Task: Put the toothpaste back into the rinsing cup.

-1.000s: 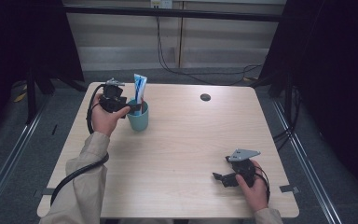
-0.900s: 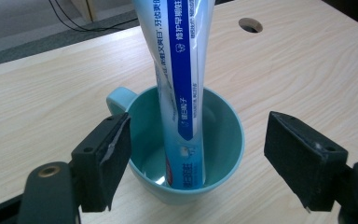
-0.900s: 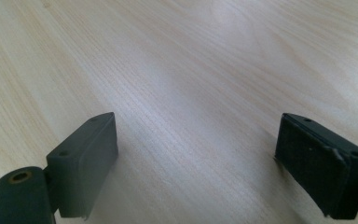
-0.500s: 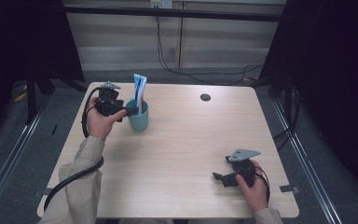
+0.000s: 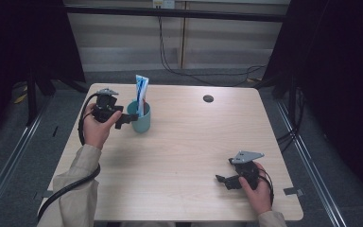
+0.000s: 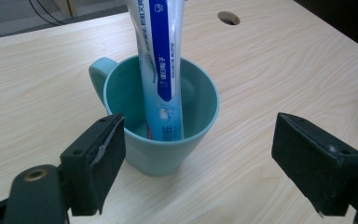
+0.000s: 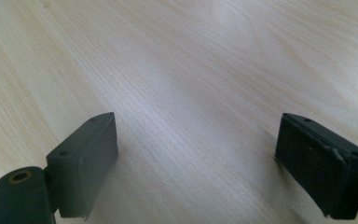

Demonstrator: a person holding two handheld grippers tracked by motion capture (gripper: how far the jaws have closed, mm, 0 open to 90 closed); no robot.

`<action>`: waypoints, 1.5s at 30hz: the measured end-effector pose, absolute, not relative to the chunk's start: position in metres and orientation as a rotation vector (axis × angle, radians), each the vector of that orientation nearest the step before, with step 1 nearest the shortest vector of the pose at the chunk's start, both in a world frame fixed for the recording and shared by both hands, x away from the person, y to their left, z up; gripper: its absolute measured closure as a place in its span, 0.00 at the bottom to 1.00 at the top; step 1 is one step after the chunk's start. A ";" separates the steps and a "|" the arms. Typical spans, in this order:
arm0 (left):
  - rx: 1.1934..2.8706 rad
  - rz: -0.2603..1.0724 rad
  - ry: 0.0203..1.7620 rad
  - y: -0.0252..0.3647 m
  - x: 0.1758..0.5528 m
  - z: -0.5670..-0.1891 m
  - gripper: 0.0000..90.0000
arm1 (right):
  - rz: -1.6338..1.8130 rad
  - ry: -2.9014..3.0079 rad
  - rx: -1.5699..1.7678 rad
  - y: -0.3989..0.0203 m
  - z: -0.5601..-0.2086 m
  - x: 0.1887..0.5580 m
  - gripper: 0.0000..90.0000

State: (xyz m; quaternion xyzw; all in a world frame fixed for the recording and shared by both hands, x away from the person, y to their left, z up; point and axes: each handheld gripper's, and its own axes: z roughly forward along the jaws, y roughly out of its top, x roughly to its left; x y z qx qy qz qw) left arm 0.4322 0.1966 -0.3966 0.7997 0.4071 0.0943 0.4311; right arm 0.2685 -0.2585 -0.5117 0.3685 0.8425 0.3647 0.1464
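Currently the left hand-held gripper (image 5: 131,118) sits just beside the teal cup (image 5: 140,120), jaws apart and just been opening, nothing clamped; the cup stands free in front of them. Toothpaste tube (image 6: 161,60) stands upright inside the cup, leaning on the wall, so it looks dropped off. Right hand-held gripper (image 5: 223,180) rests well away from the cup, jaws apart, empty. Cup is near the surface (image 5: 194,142) edge; open room beyond it toward the cable hole (image 5: 208,98).

Overhead forward-down; claw cameras close, low.
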 end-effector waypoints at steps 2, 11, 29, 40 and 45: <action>1.995 0.235 1.021 0.197 0.431 -0.397 0.19 | 1.051 2.425 1.060 -0.258 -0.512 0.269 0.14; 1.990 0.209 1.013 0.204 0.420 -0.408 0.18 | 1.048 2.425 1.061 -0.258 -0.512 0.268 0.14; 2.011 0.214 0.977 0.216 0.398 -0.434 0.18 | 1.048 2.425 1.060 -0.258 -0.512 0.268 0.14; 2.005 0.192 0.989 0.222 0.391 -0.453 0.18 | 1.051 2.425 1.060 -0.258 -0.512 0.269 0.14; 2.015 0.195 0.976 0.224 0.387 -0.461 0.18 | 1.051 2.425 1.059 -0.258 -0.512 0.269 0.14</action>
